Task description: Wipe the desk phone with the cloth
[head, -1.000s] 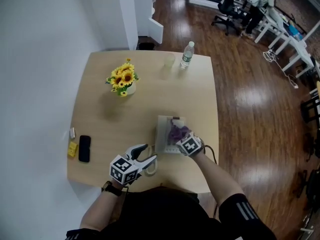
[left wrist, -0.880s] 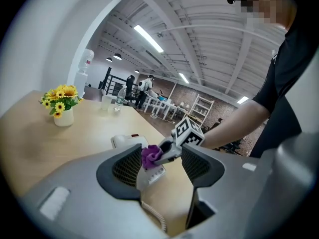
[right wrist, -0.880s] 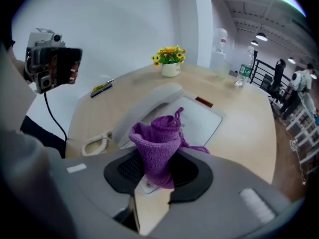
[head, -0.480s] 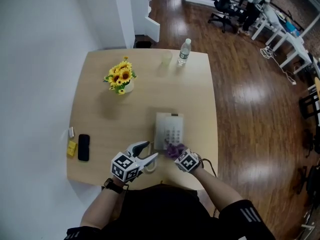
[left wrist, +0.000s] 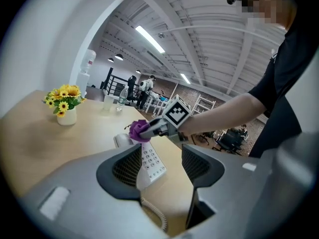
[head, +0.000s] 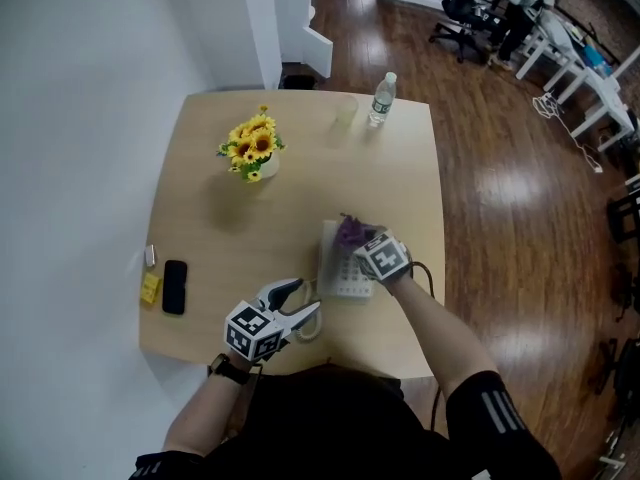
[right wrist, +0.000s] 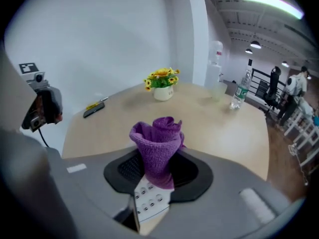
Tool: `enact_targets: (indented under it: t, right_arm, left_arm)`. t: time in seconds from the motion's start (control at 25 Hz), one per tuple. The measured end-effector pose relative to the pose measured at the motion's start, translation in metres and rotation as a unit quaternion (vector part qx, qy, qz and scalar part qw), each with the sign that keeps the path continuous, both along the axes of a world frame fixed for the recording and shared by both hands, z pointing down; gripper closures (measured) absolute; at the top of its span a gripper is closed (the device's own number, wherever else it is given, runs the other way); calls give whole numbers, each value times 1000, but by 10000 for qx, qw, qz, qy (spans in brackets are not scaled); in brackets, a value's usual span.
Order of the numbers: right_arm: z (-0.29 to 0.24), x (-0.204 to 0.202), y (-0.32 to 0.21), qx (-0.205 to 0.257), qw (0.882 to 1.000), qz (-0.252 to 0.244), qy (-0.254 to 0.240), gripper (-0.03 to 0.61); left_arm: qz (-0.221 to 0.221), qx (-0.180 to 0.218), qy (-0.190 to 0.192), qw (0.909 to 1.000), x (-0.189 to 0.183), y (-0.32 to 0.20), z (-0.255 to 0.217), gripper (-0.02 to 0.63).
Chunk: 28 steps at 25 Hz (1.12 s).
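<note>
The white desk phone (head: 343, 278) lies near the table's front edge, its keypad (left wrist: 152, 161) facing up. My right gripper (head: 360, 240) is shut on a bunched purple cloth (head: 351, 231) and presses it on the phone's far end. In the right gripper view the cloth (right wrist: 157, 143) stands up between the jaws, with phone keys (right wrist: 148, 203) below it. My left gripper (head: 306, 296) stands open at the phone's near left corner. The white handset (head: 305, 326) and its coiled cord lie under it; the handset (left wrist: 142, 176) shows beside the left jaw.
A vase of sunflowers (head: 253, 153) stands at the back left. A water bottle (head: 380, 99) and a clear cup (head: 346, 113) stand at the far edge. A black mobile (head: 175, 287) and a yellow item (head: 150, 288) lie at the left edge. Wooden floor lies to the right.
My right gripper has swept the cloth along the phone: mid-keypad, then the near end, now the far end. The left gripper has stayed in place.
</note>
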State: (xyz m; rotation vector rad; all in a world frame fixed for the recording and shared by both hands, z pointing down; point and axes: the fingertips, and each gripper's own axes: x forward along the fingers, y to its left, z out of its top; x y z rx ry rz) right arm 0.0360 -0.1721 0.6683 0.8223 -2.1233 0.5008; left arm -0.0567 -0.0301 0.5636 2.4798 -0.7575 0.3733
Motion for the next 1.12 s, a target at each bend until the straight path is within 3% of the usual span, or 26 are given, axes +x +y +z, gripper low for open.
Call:
enact_targets:
  t: [0.2,0.4,0.6,0.88,1.12]
  right_arm:
    - [23,-2,-15,-380,9982,-29,465,446]
    - [37,-2,13,-424,9987,70,281,448]
    - [50,-3,66,-184,9975,-446,507,448]
    - [71,-11,138,-319,9939,-849,628,448]
    - [78,-9,160,-378,9887,-1228,775,448]
  left_arm:
    - [-108,-42,-53,9999,-9,0,0,365]
    - [-198,-65,-70,9998,-17,-1,4,365]
    - [-108,-88,-32,9999,-10,-2,5,365]
    - [117,-8,-80,9999,5,-1,2,365]
    - [174,0,-142,9997,8,8,1,365]
